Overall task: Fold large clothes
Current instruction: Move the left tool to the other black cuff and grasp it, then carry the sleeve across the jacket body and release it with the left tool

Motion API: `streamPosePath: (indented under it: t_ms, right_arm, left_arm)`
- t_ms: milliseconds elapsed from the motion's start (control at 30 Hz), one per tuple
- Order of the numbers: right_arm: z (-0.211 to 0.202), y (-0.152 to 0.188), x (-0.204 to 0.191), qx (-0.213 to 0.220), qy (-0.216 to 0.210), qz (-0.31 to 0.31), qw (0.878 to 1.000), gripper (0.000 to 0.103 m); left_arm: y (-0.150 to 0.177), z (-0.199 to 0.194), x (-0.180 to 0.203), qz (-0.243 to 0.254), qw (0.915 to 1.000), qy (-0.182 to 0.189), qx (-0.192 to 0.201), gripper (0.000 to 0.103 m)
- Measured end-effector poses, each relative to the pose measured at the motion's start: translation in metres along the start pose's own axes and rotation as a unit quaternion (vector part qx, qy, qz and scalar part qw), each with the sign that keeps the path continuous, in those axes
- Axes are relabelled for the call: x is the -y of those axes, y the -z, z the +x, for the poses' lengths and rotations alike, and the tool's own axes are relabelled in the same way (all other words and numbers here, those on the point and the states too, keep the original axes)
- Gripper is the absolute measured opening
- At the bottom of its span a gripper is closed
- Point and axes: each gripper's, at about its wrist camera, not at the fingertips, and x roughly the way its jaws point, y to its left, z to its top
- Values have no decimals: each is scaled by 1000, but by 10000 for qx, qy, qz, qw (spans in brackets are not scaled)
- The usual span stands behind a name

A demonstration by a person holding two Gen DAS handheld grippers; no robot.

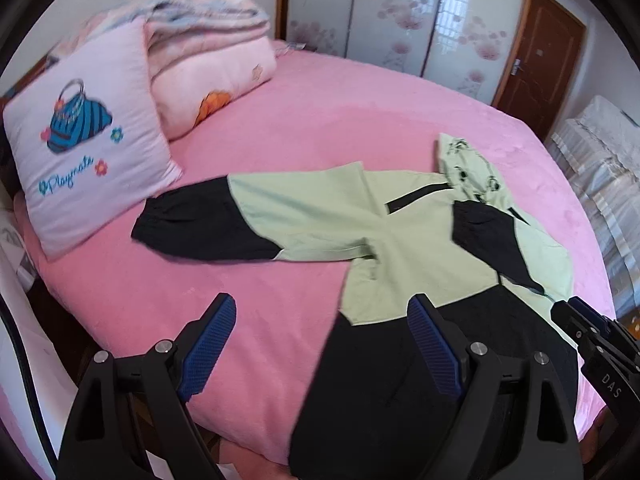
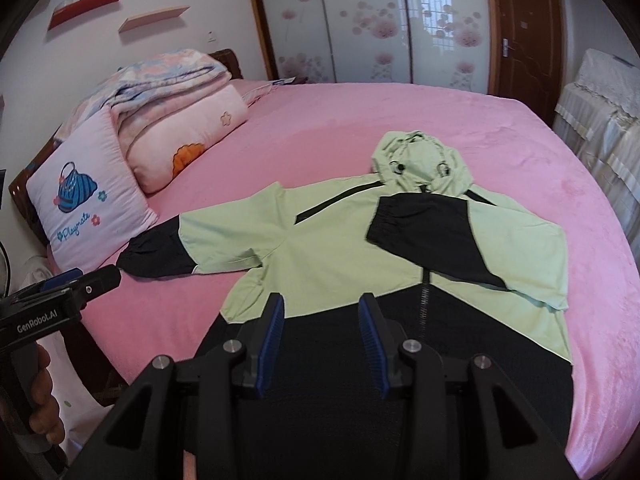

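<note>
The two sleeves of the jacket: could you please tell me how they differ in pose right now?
The left-hand sleeve lies stretched out flat on the pink bedsheet, its black cuff reaching toward the pillow. The right-hand sleeve is folded inward across the jacket's chest. Both are green with black ends.

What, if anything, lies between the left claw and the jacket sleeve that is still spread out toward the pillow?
Nothing visible. Only bare pink bedsheet separates the open left claw from the outstretched sleeve of the jacket. The pillow sits beyond the cuff.

jacket (image 2: 340,248) on bed (image 2: 320,120) | pillow (image 2: 88,200) left | wardrobe (image 2: 360,20) behind
</note>
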Motion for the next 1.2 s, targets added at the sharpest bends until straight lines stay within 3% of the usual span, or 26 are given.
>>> streamPosePath:
  t_ms: [167,367,467,533,733,833,900,933,1033,1100,1133,1200]
  right_arm:
    - [44,-15,-22,-204,-117,-163,9996,39]
    - [96,-39,-47,-288,-173,-403,9986,39]
    - [120,-46,-60,-384,-230,-484,9978,39]
    - [134,-48,-66,-462,-279,-511,9972,39]
    - [165,-41,-75,-699,-302,-567,9955,39]
    - [176,-37,-74,-814,-242,-592,9946,39]
    - [181,-34,-69,-895,-221,-539,9943,39]
    - [182,-32,-66,-929,-210,-513,9941,39]
    - [184,-27,-55,-1001,-166,-393,9941,39]
    - [182,-25,-46,-1010,-139,-294,9944,39]
    - [180,-24,-40,-1011,-121,-237,9945,39]
    - [175,-22,-28,-994,-65,-107,9950,39]
  left_arm:
    - [-19,59,-82,-970,9919,326,-759,87]
    - [-33,131,-182,-2068,9724,67,-1077,87]
    - [-40,166,-218,-2372,9641,-167,-1180,86]
    - [-44,193,-239,-2550,9576,-213,-1321,79]
    - [-48,250,-264,-2766,9473,148,-1609,75]
    - [-54,260,-262,-2753,9503,169,-1441,74]
    - [-59,261,-257,-2606,9571,-69,-1261,35]
    - [-59,262,-254,-2516,9599,-136,-1229,7]
    - [-66,250,-239,-2491,9633,-423,-909,5]
    - [-76,233,-217,-2234,9713,-531,-625,4]
    - [-83,221,-202,-2077,9756,-522,-479,4]
    - [-97,195,-167,-1828,9829,-153,-170,4]
